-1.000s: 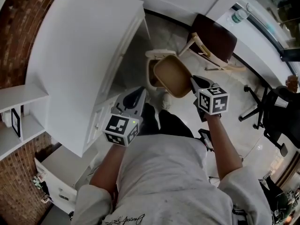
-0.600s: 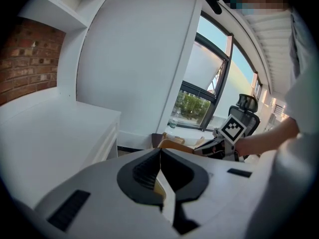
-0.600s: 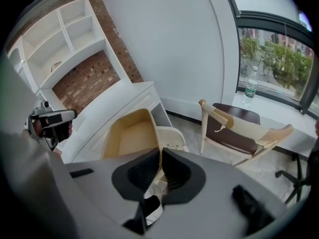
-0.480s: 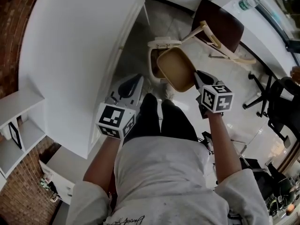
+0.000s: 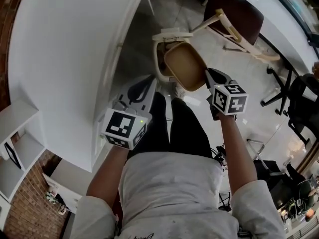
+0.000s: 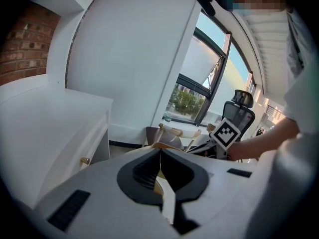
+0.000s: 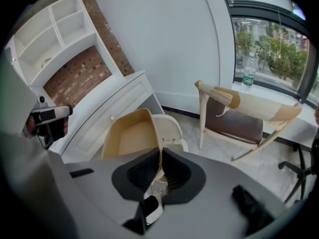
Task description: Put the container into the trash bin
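Holding empty tan container [image 5: 185,66] by rim, right claw [image 5: 206,76], over trash bin [image 5: 158,59]

Trash bin [image 5: 158,63] hemmed in: white cabinet [image 5: 75,59] close on left, wooden chair [image 5: 234,21] near on right. Open lid [image 5: 172,34] bars far side. Container [image 5: 185,67] hangs over most of the mouth; approach open from above, near side.

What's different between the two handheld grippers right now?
The right gripper pinches the tan container by its rim in its fingers; the left gripper has its fingers together on nothing. The right gripper is by the open trash bin; the left gripper hangs beside the white cabinet. Both are grey and point downward.
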`<state>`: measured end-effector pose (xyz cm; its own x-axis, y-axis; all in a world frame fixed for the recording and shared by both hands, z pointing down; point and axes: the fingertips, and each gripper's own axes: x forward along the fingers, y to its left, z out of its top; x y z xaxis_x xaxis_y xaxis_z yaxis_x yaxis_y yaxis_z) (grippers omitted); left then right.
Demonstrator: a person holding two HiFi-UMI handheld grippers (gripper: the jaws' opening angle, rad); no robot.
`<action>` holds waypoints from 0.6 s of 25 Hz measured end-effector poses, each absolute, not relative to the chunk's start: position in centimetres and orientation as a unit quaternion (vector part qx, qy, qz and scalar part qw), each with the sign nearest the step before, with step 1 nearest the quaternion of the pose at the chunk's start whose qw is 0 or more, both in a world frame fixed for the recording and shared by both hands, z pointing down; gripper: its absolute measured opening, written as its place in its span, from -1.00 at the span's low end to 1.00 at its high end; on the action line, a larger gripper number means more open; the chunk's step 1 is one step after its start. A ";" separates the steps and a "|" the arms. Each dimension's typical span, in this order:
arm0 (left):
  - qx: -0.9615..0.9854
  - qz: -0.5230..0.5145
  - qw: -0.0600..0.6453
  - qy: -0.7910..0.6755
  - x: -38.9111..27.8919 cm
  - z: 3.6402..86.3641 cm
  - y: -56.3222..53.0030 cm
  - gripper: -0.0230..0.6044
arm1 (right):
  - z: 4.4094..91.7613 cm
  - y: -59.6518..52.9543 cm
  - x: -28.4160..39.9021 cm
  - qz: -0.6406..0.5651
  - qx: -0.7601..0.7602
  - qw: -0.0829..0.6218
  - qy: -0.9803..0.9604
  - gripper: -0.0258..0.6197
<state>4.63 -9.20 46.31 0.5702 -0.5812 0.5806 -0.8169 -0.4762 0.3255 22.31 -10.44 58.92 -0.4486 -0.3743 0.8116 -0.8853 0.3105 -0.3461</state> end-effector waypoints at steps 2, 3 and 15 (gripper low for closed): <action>0.835 0.199 0.299 -0.417 4.8 47.0 -9.1 -0.87 | 59.8 -10.5 22.3 0.410 0.423 0.315 -0.744 -0.80; 0.835 0.198 0.300 -0.416 4.9 47.3 -9.1 -0.87 | 60.2 -10.5 22.3 0.410 0.424 0.317 -0.743 -0.80; 0.835 0.208 0.294 -0.417 4.3 51.0 -9.8 -0.87 | 64.8 -10.9 21.8 0.414 0.422 0.322 -0.739 -0.80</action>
